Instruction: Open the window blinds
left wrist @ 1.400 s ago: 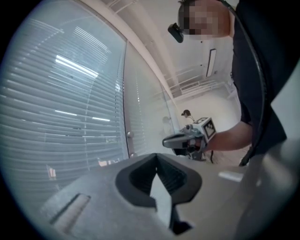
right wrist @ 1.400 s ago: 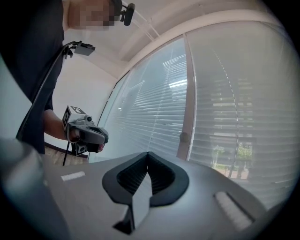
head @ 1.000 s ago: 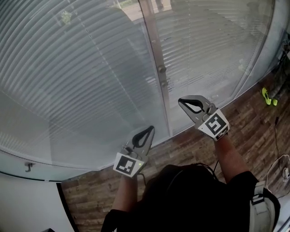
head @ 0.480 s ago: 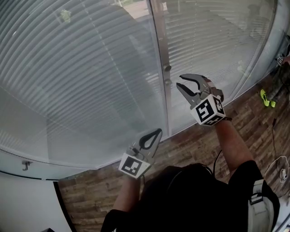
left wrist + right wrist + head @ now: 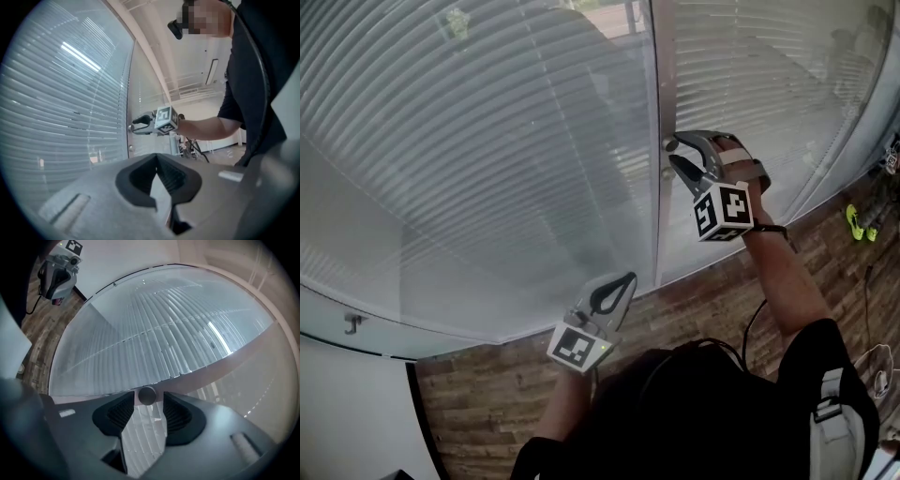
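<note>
White horizontal-slat window blinds (image 5: 469, 141) cover the tall glass panes in front of us, behind the glass. On the grey metal upright (image 5: 664, 84) between two panes we see a small round metal knob (image 5: 146, 395). The right gripper (image 5: 675, 153) is at it: its fingers (image 5: 180, 416) have just been opening and stand wide, the knob between their tips, unpinched. The left gripper (image 5: 624, 281) hangs lower, over the brown wood-plank floor (image 5: 703, 300) by the window's foot, its fingers closed together on nothing.
</note>
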The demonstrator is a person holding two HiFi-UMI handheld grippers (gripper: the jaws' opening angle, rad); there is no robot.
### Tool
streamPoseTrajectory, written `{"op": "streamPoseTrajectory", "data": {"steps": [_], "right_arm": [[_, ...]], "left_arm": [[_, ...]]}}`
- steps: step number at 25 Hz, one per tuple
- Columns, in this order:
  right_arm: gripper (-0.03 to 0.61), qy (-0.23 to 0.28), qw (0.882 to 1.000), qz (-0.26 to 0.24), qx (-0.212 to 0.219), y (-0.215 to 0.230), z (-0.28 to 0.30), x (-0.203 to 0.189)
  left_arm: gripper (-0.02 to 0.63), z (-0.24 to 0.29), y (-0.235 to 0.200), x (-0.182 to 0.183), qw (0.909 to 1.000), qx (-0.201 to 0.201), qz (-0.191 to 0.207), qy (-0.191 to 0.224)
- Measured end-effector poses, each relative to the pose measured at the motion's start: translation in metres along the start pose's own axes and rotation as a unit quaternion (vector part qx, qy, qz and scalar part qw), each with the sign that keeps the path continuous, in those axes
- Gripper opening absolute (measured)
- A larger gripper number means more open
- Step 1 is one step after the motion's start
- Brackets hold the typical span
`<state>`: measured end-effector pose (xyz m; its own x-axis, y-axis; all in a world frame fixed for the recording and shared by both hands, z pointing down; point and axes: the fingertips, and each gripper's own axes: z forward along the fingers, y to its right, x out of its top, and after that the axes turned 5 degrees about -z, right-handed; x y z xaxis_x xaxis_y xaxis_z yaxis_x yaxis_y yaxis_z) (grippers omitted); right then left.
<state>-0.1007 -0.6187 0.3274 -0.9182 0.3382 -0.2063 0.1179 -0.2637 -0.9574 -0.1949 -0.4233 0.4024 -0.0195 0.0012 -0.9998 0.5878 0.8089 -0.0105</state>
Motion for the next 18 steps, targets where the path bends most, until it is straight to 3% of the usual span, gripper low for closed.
{"op": "streamPoseTrajectory", "data": {"steps": [5,8,18], "right_arm": [[0.185,-0.017,1.0,-0.02,0.0,-0.001,0.009,0.0],[0.13,-0.026,0.999,-0.025,-0.003,-0.001,0.012,-0.001],[0.13,-0.029,0.999,0.008,-0.02,0.003,0.011,0.001]], "left_arm": [[0.005,-0.009,-0.007,0.0,0.9999,0.013,0.0,0.002],[0.005,-0.012,-0.009,-0.001,0.9999,0.015,-0.002,0.002],[0.005,-0.017,-0.008,-0.004,0.9999,0.014,-0.003,-0.001]]}}
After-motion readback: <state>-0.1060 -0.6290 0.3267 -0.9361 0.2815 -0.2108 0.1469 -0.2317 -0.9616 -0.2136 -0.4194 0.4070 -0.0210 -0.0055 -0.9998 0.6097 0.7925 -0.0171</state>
